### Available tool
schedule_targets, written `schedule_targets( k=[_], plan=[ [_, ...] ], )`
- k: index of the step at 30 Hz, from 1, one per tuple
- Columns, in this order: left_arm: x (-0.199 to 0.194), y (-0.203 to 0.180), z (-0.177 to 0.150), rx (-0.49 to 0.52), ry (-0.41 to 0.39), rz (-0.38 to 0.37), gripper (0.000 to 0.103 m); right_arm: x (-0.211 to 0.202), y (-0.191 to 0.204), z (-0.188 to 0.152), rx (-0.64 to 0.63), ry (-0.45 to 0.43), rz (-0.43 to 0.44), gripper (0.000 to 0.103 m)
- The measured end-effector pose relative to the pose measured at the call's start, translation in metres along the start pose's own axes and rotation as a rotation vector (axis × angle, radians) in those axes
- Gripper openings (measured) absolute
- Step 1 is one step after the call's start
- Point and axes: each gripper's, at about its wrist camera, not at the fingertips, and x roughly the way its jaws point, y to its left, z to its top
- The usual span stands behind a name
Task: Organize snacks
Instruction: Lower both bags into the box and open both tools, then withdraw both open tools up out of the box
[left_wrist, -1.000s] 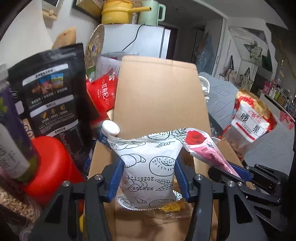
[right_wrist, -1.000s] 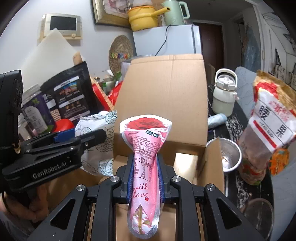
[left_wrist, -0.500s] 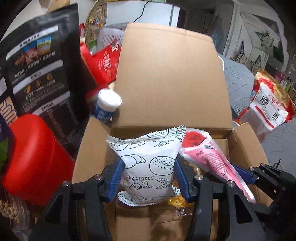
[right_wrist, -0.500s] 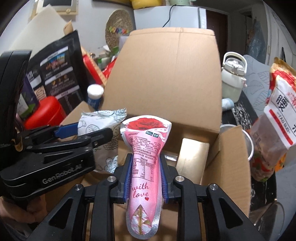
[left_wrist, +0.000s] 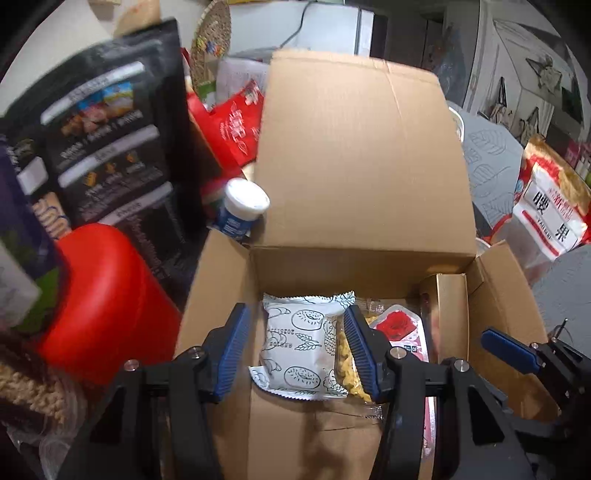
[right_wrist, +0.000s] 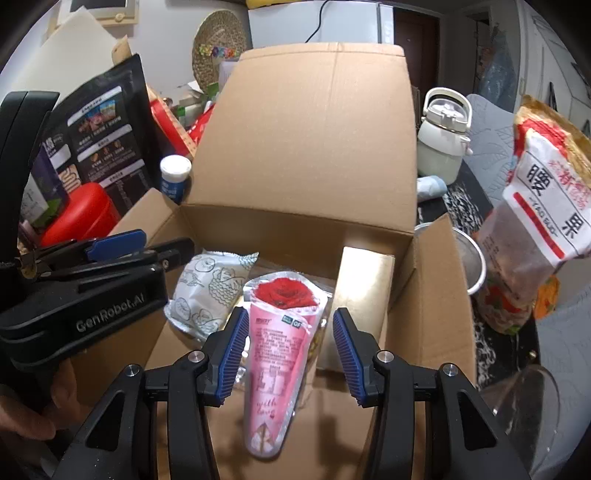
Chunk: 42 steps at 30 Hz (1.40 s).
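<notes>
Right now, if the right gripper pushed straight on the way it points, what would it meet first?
Most likely the pink rose packet, lying between the opening jaws of the right gripper inside the cardboard box. Beyond it comes the box's far wall, though depth is hard to judge.

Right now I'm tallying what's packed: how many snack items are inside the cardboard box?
4 visible: white pastry packet at left, yellow snack bag beside it, pink rose cone packet mid-box, gold box upright at right. More may lie hidden underneath.

Both wrist views look steeply down and forward, from close above, into the open cardboard box (left_wrist: 362, 192). The left view sits left of the right one. They share the box interior, its raised back flap and the black pouch (right_wrist: 99, 133).
</notes>
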Motion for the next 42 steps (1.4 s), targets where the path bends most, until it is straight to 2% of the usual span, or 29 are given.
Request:
schedule_targets(
  k=[7, 16, 23, 26, 30, 34, 38, 42],
  plan=[
    [-0.042, 0.0, -0.006, 0.008, -0.079, 0.017, 0.052, -0.035, 0.005, -0.001, -0.006, -0.045, -0.025, 0.047],
    [-0.094, -0.004, -0.006, 0.031, -0.165, 0.009, 0.053, -0.094, 0.016, 0.001, -0.018, -0.151, -0.027, 0.047],
    [-0.134, -0.004, -0.021, 0.039, -0.213, 0.001, 0.053, -0.13, 0.028, -0.012, -0.035, -0.201, -0.027, 0.048],
    [-0.15, -0.004, -0.029, 0.049, -0.23, 0.001, 0.053, -0.143, 0.031, -0.019, -0.038, -0.222, -0.023, 0.052],
    [-0.166, -0.006, -0.042, 0.059, -0.243, -0.007, 0.053, -0.162, 0.035, -0.031, -0.043, -0.247, -0.025, 0.052],
    [-0.179, -0.008, -0.056, 0.067, -0.24, -0.006, 0.053, -0.177, 0.039, -0.043, -0.045, -0.27, -0.022, 0.061],
    [-0.188, -0.009, -0.073, 0.072, -0.225, -0.021, 0.053, -0.188, 0.042, -0.058, -0.046, -0.273, -0.025, 0.061],
    [-0.197, -0.006, -0.094, 0.065, -0.226, -0.035, 0.053, -0.198, 0.044, -0.075, -0.04, -0.28, -0.019, 0.065]
  ],
)
